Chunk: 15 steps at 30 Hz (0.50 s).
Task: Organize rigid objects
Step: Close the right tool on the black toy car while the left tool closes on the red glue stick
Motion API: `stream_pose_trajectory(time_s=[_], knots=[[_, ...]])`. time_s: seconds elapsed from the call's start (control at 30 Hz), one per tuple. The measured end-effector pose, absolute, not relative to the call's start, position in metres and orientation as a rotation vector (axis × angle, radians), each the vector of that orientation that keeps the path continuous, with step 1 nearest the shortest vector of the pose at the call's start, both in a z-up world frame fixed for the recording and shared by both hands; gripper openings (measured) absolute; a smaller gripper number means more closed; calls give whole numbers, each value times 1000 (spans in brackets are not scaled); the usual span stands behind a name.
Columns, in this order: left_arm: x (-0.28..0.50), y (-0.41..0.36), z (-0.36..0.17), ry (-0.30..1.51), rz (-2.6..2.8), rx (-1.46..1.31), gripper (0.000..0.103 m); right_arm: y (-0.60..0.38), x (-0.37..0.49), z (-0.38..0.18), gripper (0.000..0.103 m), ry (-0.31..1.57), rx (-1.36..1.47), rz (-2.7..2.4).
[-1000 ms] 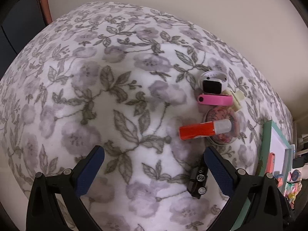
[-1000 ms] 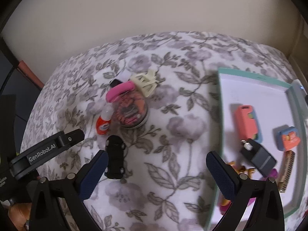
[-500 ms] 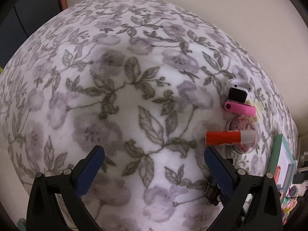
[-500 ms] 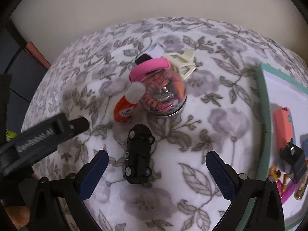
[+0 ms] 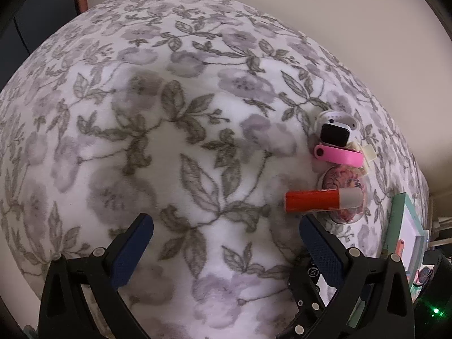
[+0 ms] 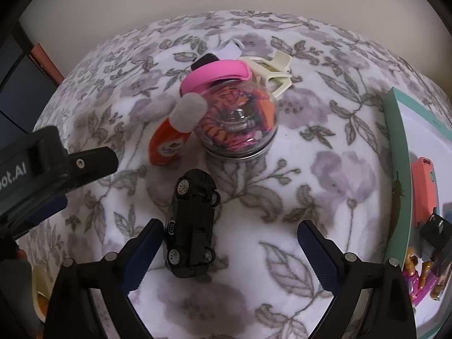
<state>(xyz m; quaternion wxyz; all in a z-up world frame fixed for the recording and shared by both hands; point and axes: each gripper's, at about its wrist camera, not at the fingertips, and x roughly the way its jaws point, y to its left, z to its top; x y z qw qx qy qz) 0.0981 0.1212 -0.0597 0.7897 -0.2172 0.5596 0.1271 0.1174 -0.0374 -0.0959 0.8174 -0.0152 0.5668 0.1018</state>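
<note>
our right gripper fingers spread, black toy car just inside its left finger. left gripper fingers spread over bare floral tabletop. green tray edges right.

One toy car, one glue stick, one dome, one tray.

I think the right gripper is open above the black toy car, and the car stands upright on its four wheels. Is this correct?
Not quite. The right gripper is open near the black toy car, but the car lies on its side on the floral cloth, its wheels facing sideways. The right wrist view shows this.
</note>
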Motion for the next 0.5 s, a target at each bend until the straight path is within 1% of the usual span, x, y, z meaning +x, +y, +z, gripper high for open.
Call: stream_pose_trajectory(time_s=[0.1,0.17,0.2,0.27,0.4,0.47,0.5], knots=[[101,118,-61,1197,238,-490,103,-43,119,-95,96,1203,-25,209],[104,116,-62,1190,221,-505,103,-45,120,-95,91,1196,-37,201],[105,114,-62,1187,213,-509,103,-47,120,-94,90,1191,-44,193],[108,111,-64,1184,200,-510,103,-51,121,-91,84,1189,-44,180],[114,104,-65,1169,165,-489,103,-56,122,-90,78,1192,-41,182],[117,100,-65,1165,149,-471,103,-57,121,-89,70,1188,-55,173],[118,98,-65,1165,143,-463,103,-61,120,-88,69,1184,-56,169]])
